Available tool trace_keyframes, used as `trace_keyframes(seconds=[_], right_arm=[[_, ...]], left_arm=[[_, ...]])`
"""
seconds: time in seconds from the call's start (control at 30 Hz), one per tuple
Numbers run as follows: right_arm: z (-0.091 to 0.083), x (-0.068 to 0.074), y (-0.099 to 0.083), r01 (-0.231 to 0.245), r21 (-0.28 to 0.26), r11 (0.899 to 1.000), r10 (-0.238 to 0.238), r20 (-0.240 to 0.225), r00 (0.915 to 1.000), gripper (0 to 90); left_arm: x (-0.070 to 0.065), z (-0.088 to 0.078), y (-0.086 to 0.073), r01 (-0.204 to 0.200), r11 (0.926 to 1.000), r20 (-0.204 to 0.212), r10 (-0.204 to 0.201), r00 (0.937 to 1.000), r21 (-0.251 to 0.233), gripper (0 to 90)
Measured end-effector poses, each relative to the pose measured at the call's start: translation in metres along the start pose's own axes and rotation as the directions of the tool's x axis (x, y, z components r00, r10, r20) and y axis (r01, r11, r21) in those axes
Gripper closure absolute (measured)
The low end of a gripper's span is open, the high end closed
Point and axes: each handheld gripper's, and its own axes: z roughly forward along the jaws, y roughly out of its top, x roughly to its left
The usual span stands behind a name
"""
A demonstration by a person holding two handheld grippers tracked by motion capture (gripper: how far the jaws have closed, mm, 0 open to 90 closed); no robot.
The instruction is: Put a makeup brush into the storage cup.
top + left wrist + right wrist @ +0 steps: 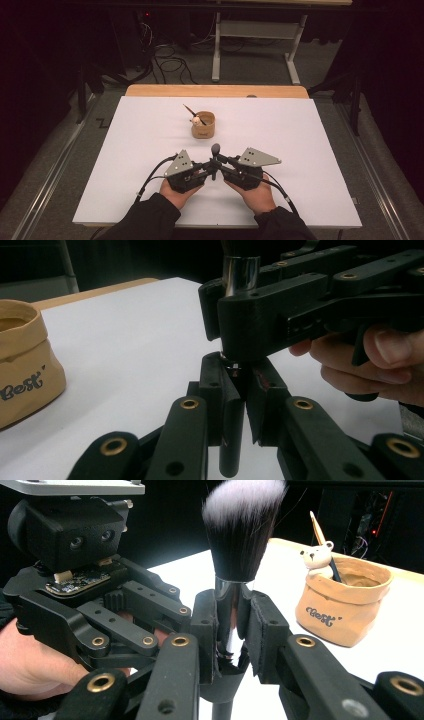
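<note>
A makeup brush (215,150) with a dark, white-tipped head (235,530) stands upright between both grippers at the near middle of the white table (300,130). My right gripper (229,605) is shut on its shiny silver ferrule (227,615). Just below that grip, my left gripper (243,375) is shut on the brush's black handle (231,440). In the high view the left gripper (207,170) and right gripper (220,162) meet tip to tip, each in a hand. The brush's lower end is hidden.
A tan paper-bag pot (203,125) stands beyond the grippers at the table's middle, also seen in the right gripper view (345,610). A small white bear figure (317,557) and a thin stick poke out of it. A desk frame (255,45) stands beyond the table.
</note>
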Motion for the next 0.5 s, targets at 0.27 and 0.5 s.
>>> trace_keyframes(seconds=[0.27,0.5], right_arm=[[-0.0016,-0.001,0.0012,-0.009,-0.009,1.0,0.009,-0.006,0.9999,71.1],[-0.0049,-0.0026,0.0034,-0.017,-0.025,1.0,0.017,-0.013,0.9998,65.7]], left_arm=[[0.0027,-0.0024,0.0014,0.006,1.0,-0.013,-0.007,0.9999,-0.004,79.3],[0.0074,-0.0055,0.0015,0.012,0.9999,-0.03,-0.012,0.9995,-0.007,79.3]])
